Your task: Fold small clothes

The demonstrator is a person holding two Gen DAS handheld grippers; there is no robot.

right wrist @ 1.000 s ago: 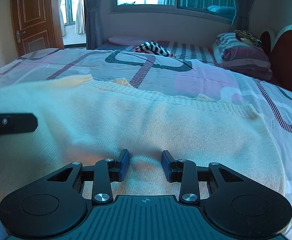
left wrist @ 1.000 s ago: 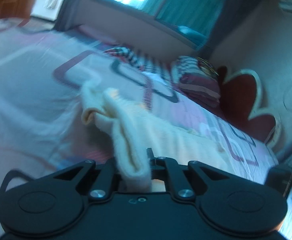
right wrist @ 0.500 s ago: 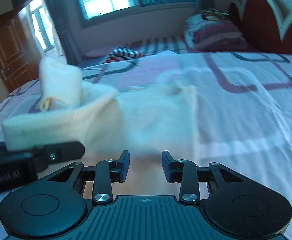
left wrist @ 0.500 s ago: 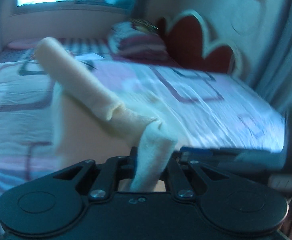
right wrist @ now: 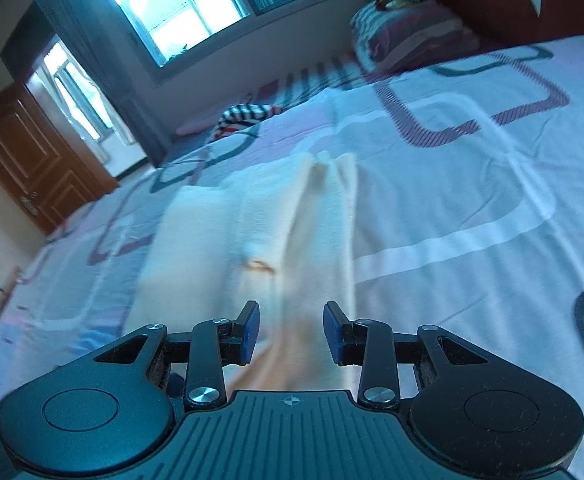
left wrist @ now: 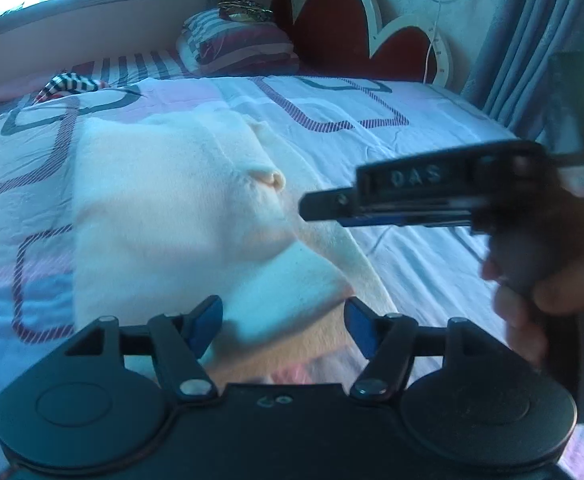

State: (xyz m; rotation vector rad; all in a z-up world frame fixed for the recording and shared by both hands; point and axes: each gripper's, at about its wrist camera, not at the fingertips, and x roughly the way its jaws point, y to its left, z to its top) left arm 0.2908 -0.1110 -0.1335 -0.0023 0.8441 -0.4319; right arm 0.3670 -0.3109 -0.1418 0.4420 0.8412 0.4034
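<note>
Our left gripper [left wrist: 282, 326] has just been opening; its blue pads stand wide apart with nothing pinched, the near edge of the cream knit sweater [left wrist: 172, 216] lying loose between and below them. Our right gripper [right wrist: 291, 332] is partly spread and grasps nothing either; the sweater's folded strip [right wrist: 260, 240] runs under the gap without touching the pads. In the left view the right tool [left wrist: 412, 196] hovers just above the sweater's right side, held by a hand [left wrist: 548, 300].

The sweater lies on the patterned bedsheet [left wrist: 372, 140], folded into a narrower band, toward the near edge of the bed and well away from the striped pillow [left wrist: 244, 44] at the headboard end.

We judge one fold laid and the cloth freshly let go. The risks from here: the soft knit may spring back, since a small puckered lump [left wrist: 268, 178] sits proud on the top layer; and either gripper, pulling away low, could snag the loose edge and drag the fold open. A grab through both layers would skew the next fold.
</note>
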